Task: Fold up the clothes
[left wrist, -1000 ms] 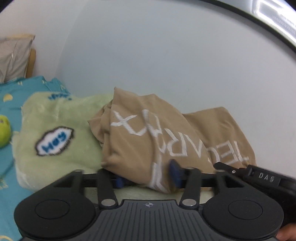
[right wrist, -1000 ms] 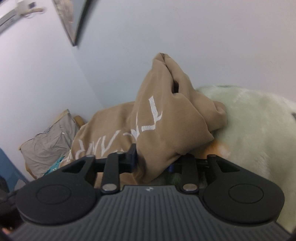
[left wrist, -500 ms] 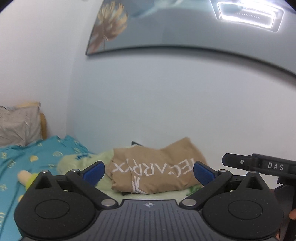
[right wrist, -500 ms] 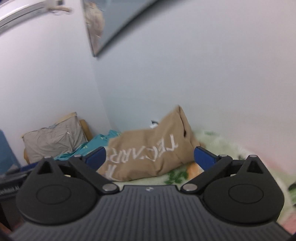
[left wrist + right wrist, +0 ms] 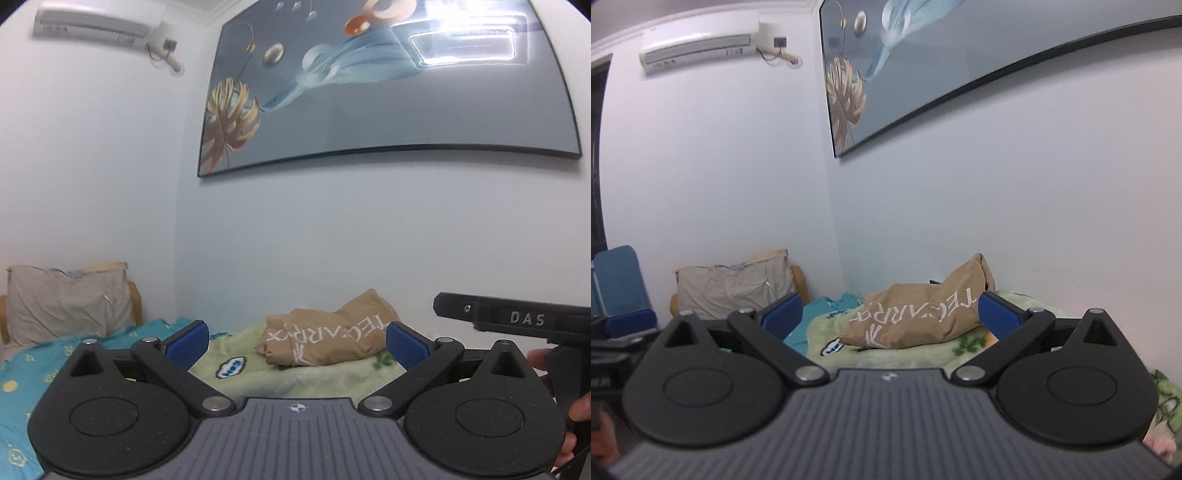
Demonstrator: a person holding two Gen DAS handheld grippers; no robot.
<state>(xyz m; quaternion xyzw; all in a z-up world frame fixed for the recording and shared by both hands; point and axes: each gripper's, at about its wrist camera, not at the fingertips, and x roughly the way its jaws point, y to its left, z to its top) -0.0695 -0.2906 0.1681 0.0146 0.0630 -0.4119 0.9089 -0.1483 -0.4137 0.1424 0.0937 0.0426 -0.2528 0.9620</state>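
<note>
Tan shirt (image 5: 325, 339) lies on green blanket (image 5: 314, 380). Left gripper (image 5: 295, 341) jaws spread wide, empty. Right gripper (image 5: 890, 312) same, touching nothing.

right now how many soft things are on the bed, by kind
tan shirt: 1
green blanket: 1
teal sheet: 1
grey pillow: 1
total: 4

Two wrist views, near level, well back, both toward the tan garment (image 5: 325, 338) (image 5: 919, 314).
</note>
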